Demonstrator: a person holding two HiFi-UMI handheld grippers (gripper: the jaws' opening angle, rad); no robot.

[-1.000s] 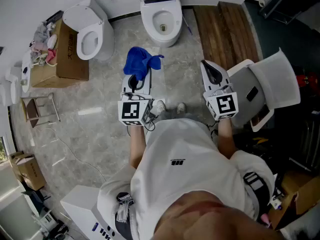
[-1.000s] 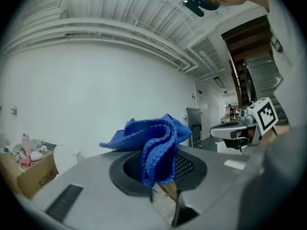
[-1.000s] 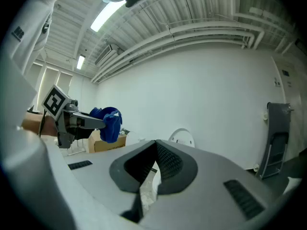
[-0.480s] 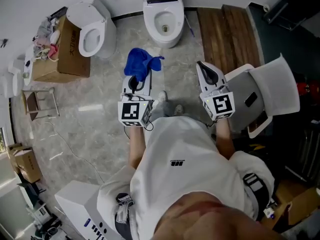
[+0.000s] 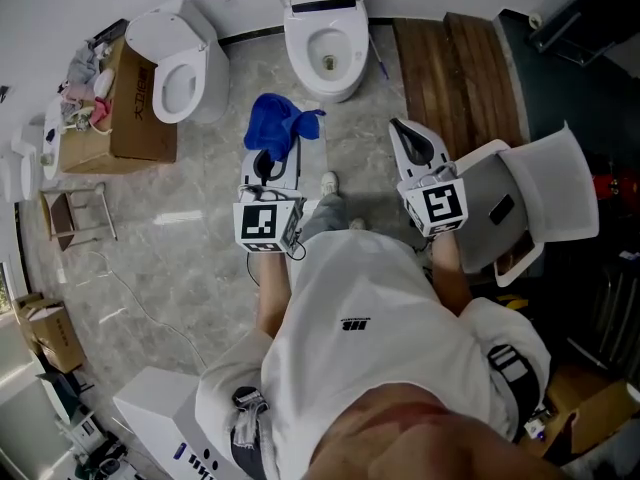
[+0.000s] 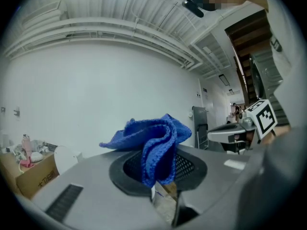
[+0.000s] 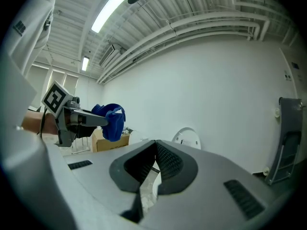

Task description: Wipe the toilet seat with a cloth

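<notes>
The left gripper (image 6: pixel 162 178) is clamped on a bunched blue cloth (image 6: pixel 154 140) that sticks out past its jaws, while the right gripper (image 7: pixel 155 158) has its jaws pressed together on nothing. Only the head view shows the toilet (image 5: pixel 303 48), bowl open, at the far edge of the floor (image 5: pixel 180 218) against the wall, ahead of both grippers and apart from the cloth.

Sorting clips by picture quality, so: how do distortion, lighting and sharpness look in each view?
Head view: evenly lit and sharp, with wide-angle bending at the edges; the blue cloth and toilet read clearly. Left gripper view: heavy fisheye with black corners, the cloth's weave crisp, a mosaic patch at top. Right gripper view: same fisheye, a ceiling light glaring bright at upper left.
</notes>
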